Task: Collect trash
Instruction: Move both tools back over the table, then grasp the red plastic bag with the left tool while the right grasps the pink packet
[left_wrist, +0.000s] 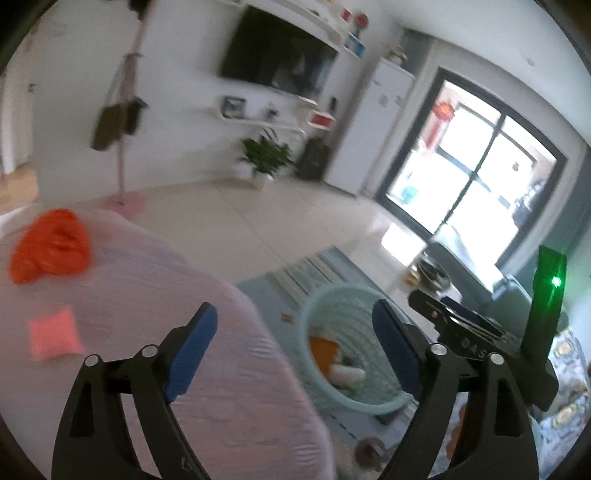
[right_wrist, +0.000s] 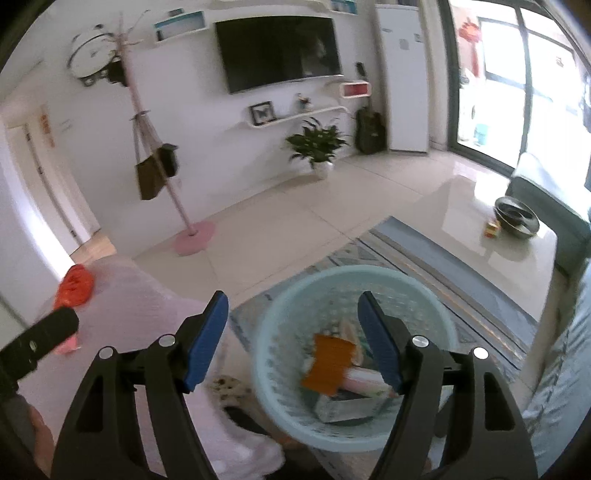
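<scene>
Living room beyond the work area

A dark television (right_wrist: 279, 51) hung on the white wall above a potted plant (right_wrist: 317, 146); a pink coat stand (right_wrist: 155, 147) held bags, and a patterned rug (right_wrist: 443, 266) lay on the tiled floor (right_wrist: 332, 199).

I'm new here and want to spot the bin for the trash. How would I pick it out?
Find the patterned blue rug on the tiled floor, beside the pink-covered table. On it stands a round pale-green basket with lattice walls, the only open container there, already holding an orange packet and other wrappers.

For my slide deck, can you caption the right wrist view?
Open right gripper above a pale blue basket holding an orange packet and other trash.
</scene>
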